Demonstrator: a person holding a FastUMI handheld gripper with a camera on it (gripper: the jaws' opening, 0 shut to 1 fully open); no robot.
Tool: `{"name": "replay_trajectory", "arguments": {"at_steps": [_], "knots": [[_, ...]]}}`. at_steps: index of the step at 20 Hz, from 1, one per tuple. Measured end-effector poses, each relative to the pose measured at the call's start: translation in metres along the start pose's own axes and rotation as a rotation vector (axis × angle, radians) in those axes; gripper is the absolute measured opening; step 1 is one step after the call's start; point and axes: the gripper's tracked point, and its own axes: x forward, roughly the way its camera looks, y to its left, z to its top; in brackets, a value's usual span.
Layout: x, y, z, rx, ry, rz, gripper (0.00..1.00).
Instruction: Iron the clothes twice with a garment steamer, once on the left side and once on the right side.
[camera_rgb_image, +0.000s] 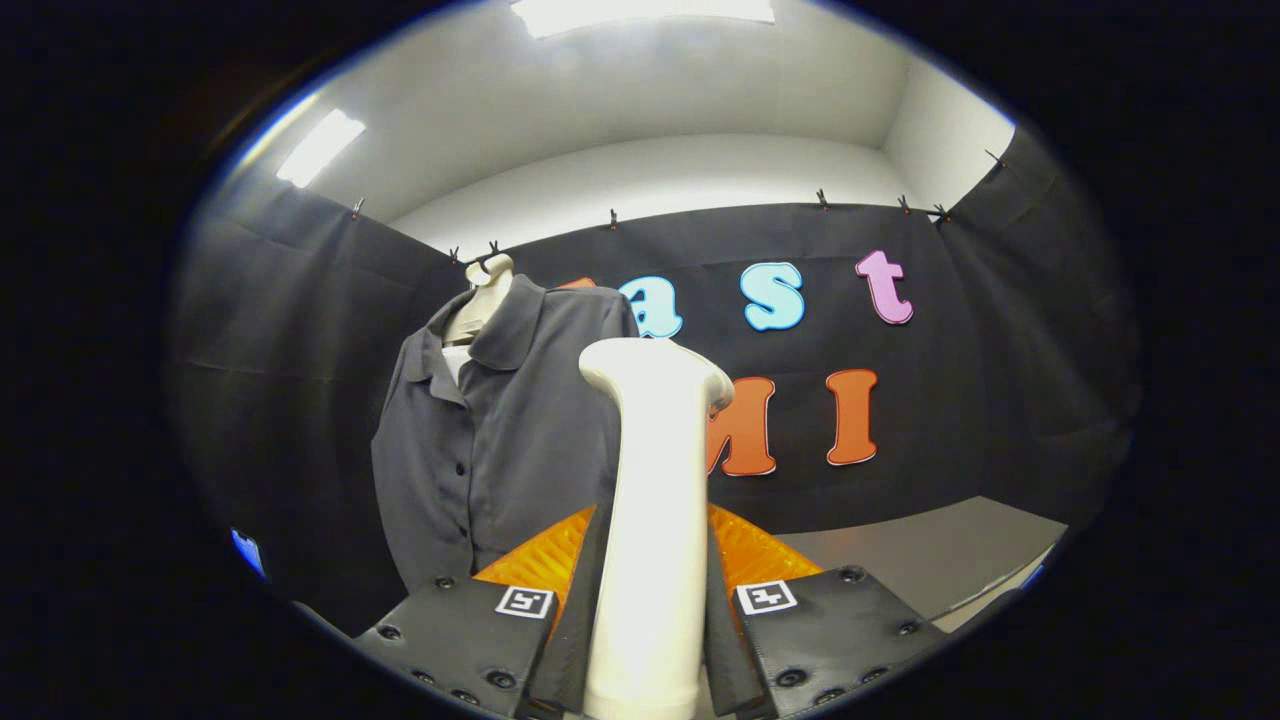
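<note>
Gripper view: the jaws (655, 600) clamp the white garment steamer (650, 520) upright at centre frame, both fingers (470, 630) pressed against its handle, its head tipped toward the right. Behind it at centre left, a grey button-front shirt (490, 440) hangs on a cream mannequin form (485, 295), partly blocked by the steamer. A grey worktop (930, 560) lies open at lower right.

Bright ceiling lights, fisheye-warped edges
</note>
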Motion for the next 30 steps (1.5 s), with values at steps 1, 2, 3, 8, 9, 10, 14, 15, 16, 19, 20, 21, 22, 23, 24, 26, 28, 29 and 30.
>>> {"name": "replay_trajectory", "arguments": {"at_steps": [1, 2, 3, 8, 9, 10, 14, 15, 16, 19, 20, 21, 22, 23, 24, 26, 28, 29, 30], "knots": [[-0.002, 0.014, 0.000, 0.000, -0.006, -0.015, 0.53], [-0.002, 0.027, -0.001, 0.001, -0.008, -0.029, 0.52], [-0.003, 0.039, -0.002, 0.004, -0.007, -0.041, 0.52], [-0.001, 0.089, -0.016, -0.020, -0.027, -0.106, 0.52], [-0.001, 0.099, -0.019, -0.017, -0.031, -0.113, 0.52], [0.000, 0.108, -0.022, -0.017, -0.033, -0.121, 0.52], [0.004, 0.139, -0.026, -0.025, -0.055, -0.165, 0.53], [0.007, 0.145, -0.027, -0.024, -0.063, -0.173, 0.52], [0.010, 0.149, -0.027, -0.026, -0.069, -0.184, 0.52], [0.022, 0.159, -0.031, -0.046, -0.073, -0.199, 0.52], [0.029, 0.164, -0.034, -0.052, -0.072, -0.194, 0.52], [0.036, 0.168, -0.037, -0.055, -0.068, -0.189, 0.52], [0.043, 0.173, -0.040, -0.057, -0.061, -0.184, 0.52], [0.050, 0.178, -0.045, -0.056, -0.054, -0.176, 0.52], [0.056, 0.183, -0.049, -0.054, -0.048, -0.165, 0.52], [0.070, 0.191, -0.057, -0.060, -0.040, -0.151, 0.52], [0.083, 0.197, -0.063, -0.060, -0.026, -0.143, 0.52], [0.090, 0.200, -0.064, -0.054, -0.024, -0.137, 0.52], [0.096, 0.200, -0.064, -0.055, -0.026, -0.139, 0.52]]}}
